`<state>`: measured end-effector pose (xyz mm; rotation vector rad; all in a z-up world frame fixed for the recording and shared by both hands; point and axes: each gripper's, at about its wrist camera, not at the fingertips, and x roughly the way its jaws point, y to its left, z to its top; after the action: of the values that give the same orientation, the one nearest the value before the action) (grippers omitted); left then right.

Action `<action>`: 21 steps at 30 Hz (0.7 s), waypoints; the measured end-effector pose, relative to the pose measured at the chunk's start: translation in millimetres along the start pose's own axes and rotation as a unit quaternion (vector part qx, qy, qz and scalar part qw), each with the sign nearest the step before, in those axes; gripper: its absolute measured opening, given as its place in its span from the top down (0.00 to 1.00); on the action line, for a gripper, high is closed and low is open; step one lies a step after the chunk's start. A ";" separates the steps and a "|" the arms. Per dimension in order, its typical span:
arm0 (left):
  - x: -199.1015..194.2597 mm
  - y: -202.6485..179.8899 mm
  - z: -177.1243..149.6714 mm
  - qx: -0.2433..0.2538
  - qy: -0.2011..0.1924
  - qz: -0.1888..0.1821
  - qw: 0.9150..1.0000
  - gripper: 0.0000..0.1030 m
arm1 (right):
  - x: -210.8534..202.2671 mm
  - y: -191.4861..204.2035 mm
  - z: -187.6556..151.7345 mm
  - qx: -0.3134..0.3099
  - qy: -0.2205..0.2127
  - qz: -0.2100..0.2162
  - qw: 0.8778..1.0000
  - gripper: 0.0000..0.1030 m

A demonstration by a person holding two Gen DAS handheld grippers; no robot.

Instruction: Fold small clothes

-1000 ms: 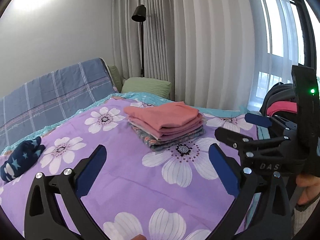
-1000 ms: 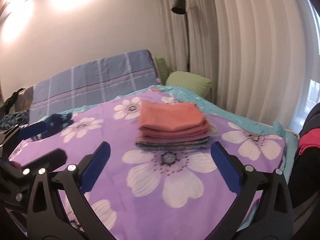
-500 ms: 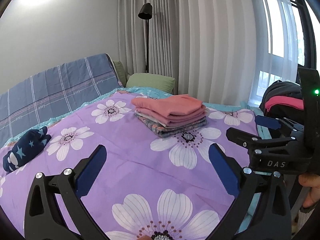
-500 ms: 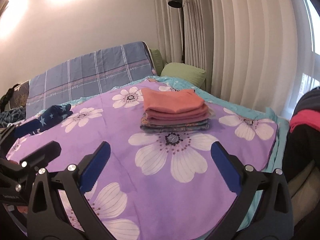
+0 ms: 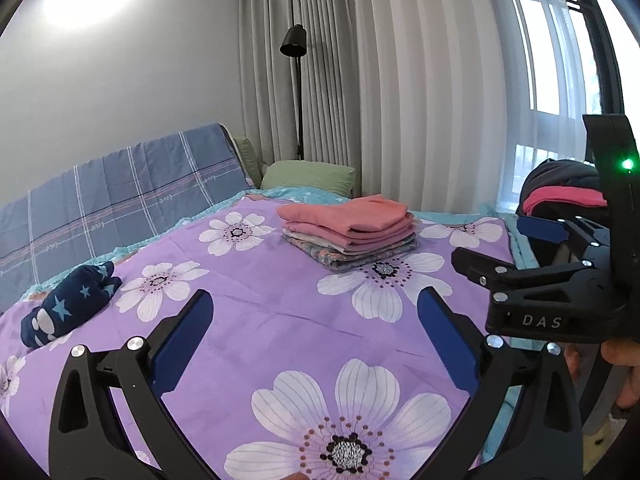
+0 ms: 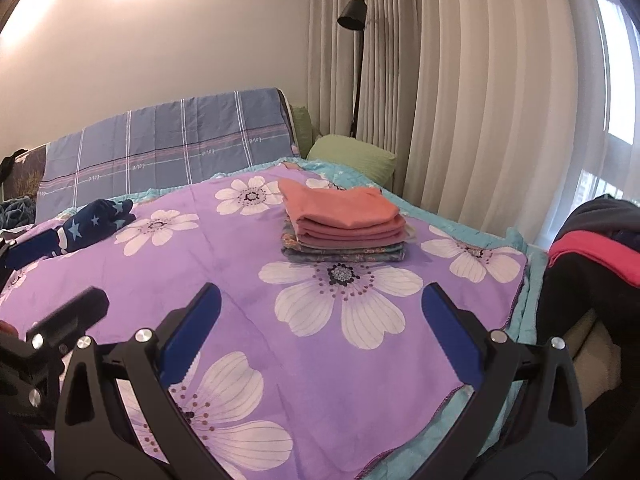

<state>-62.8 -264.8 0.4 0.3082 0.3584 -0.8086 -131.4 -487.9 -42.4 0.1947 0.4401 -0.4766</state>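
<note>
Left wrist view: folded stack [image 5: 350,234] lies flat, long axis across the bedspread [image 5: 256,312] (both grippers [image 5: 314,330] [image 6: 320,326] gape empty).

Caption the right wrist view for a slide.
Open right gripper above purple floral blanket, facing folded clothes stack.

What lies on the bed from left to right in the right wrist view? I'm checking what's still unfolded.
Navy star-print garment → stack of folded clothes → dark pile with a pink piece off the bed's right edge.
</note>
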 end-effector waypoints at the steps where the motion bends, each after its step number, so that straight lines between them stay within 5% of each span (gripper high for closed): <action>1: -3.2 2.2 -1.2 -0.002 -0.001 -0.002 1.000 0.01 | -3.0 3.7 0.3 -0.001 -0.002 -0.001 1.000 0.02; 14: -29.8 37.9 -18.4 -0.032 0.004 0.004 0.999 0.01 | -18.3 52.7 2.2 -0.025 -0.008 0.004 1.000 0.02; 21: -31.7 49.2 -23.8 -0.031 0.007 0.036 0.999 0.01 | -7.1 69.4 5.4 -0.024 0.003 0.007 1.000 0.02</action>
<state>-50.9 -202.7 -1.1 0.2671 0.3824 -0.7238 -101.7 -426.0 -28.9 0.1539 0.4558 -0.4509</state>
